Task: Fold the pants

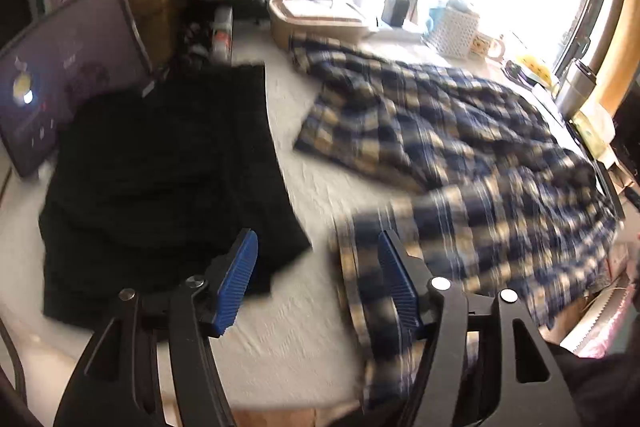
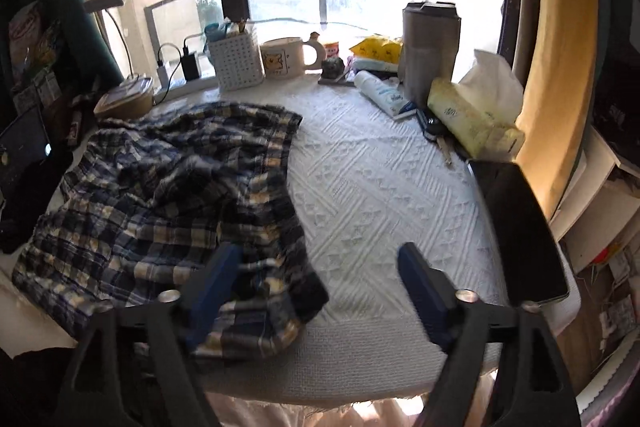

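**Both claws spread, plaid pants not yet gripped**

Left wrist view: the left claw [image 1: 316, 283] is released, its blue pads wide apart with nothing between them. It hangs low over the white textured desk [image 1: 288, 339] cover. The plaid pants [image 1: 460, 147] lie crumpled on the desk, spreading from just beside the claw's right pad away toward the window; a near edge of the fabric sits under or against that pad, though blur hides whether they touch. On the other side of the pants from the window side clutter lies a black garment [image 1: 160, 167], already flat and apparently folded.

Right wrist view: the right claw [image 2: 320, 291] is likewise released and empty. The pants [image 2: 160, 195] are bunched, with a near corner [image 2: 280, 307] lying between the pads, closer to the left one. The desk beyond the pants, toward the tissue pack [image 2: 472, 123], is bare cover.

Judgement: this looks like the opening step, reaching for the pants before spreading them. The next move calls for each claw to close on a separate near edge, likely waistband or hem, then pull apart to flatten the cloth.
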A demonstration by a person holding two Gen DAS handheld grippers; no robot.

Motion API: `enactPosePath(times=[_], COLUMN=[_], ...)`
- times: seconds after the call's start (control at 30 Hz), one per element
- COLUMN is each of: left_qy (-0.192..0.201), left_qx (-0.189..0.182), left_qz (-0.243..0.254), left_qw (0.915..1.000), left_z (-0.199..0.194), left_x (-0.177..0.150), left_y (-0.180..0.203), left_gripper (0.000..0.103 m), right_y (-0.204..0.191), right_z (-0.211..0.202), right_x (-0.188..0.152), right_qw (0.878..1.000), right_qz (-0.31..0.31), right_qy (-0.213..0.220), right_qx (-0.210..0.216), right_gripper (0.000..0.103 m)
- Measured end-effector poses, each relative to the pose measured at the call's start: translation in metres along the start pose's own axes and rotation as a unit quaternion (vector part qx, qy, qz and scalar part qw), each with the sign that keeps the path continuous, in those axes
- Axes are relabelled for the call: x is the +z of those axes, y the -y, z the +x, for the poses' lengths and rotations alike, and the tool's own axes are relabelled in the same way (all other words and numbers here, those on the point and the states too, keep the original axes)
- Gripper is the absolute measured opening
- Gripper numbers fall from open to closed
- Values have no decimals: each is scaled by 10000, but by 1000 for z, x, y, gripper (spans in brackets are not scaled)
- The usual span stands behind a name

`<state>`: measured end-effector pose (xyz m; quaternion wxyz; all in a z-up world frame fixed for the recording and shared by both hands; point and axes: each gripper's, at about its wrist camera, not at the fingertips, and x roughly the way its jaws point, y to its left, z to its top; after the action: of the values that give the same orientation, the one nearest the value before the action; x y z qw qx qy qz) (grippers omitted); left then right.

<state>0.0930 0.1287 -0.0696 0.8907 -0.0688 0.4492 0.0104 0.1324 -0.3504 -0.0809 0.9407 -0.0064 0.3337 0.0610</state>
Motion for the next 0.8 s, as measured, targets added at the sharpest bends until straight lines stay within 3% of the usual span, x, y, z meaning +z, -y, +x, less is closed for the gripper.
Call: enactPosePath(times=[0.13, 0.33, 0.4, 0.6, 0.8], left_qy=[133, 237, 296, 359, 175], left_qx=[-200, -310, -291, -145, -184], left_qz=[352, 800, 775, 649, 124], left_qw=[9991, 9960, 9961, 9971, 9996], left_z=[21, 59, 72, 108, 143], left_x=[38, 86, 100, 130, 154], left_y=[7, 18, 15, 7, -2], left_gripper=[63, 63, 63, 63, 63], right_y=[10, -3, -6, -7, -13], right_z=[3, 50, 68, 122, 178], right_x=[29, 70, 80, 104, 116], right_qw=[9999, 9984, 9975, 9957, 9925], right_qz=[48, -557, -703, -824, -760], right_qy=[160, 51, -9, -254, -604], right_qx=[11, 29, 87, 332, 750], right_gripper=[95, 95, 95, 80, 69])
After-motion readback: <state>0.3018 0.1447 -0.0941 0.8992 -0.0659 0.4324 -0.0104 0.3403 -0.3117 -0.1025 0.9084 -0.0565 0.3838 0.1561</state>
